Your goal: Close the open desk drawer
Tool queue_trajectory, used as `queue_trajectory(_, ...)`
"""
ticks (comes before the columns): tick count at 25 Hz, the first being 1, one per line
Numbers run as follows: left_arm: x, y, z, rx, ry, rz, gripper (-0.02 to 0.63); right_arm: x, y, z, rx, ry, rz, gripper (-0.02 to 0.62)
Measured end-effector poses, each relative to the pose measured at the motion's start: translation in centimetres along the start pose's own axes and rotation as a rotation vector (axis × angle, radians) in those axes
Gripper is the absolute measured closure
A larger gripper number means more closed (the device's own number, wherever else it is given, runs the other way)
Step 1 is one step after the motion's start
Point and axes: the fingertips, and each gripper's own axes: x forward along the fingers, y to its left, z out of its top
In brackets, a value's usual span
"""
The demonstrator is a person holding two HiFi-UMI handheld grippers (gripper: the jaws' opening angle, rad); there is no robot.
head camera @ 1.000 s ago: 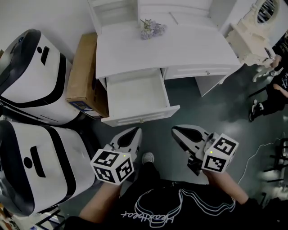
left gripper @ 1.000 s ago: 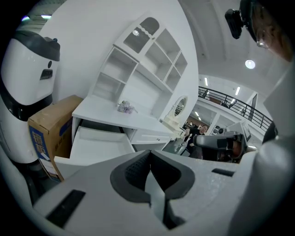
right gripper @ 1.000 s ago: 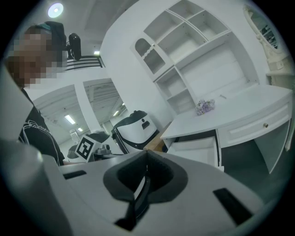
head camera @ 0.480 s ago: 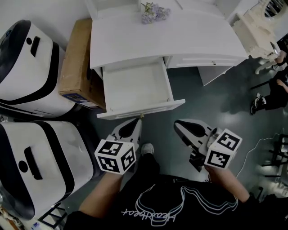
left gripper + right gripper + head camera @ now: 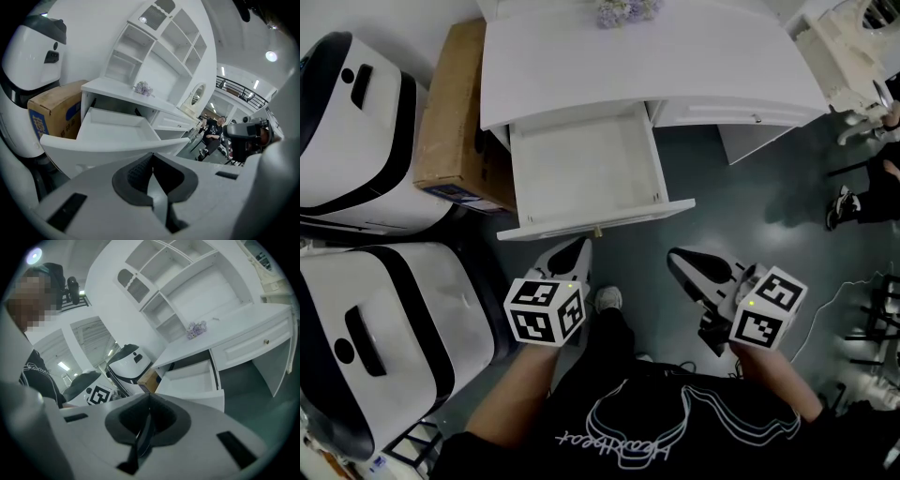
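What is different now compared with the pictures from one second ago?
The person moved closer to the desk. The left gripper advanced until its tip is just short of the drawer front; the right gripper followed, farther back. Nothing was gripped or released. The drawer stays pulled out, both grippers shut and empty.

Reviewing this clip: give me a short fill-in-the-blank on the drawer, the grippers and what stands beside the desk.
The desk drawer stands ____ and holds nothing.
The left gripper and the right gripper both have their jaws ____, with nothing between them.
The gripper nearer the drawer front is the ____ one.
In the head view, the ____ box stands left of the desk.
Missing words: open; shut; left; cardboard.
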Motion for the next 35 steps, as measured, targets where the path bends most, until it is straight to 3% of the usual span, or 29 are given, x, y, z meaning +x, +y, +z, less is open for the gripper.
queue_trajectory(11,1.8,2.2,-1.5,-0.007,0.039,0.049,0.601,1.0,-0.7,-1.4,0.027,0.030,0.000,0.590)
queue_trajectory(35,3.3,3.8,-0.8,-0.051,0.045,0.042,0.601,1.8,-2.8,-0.4,0.060,0.026,-0.043,0.589)
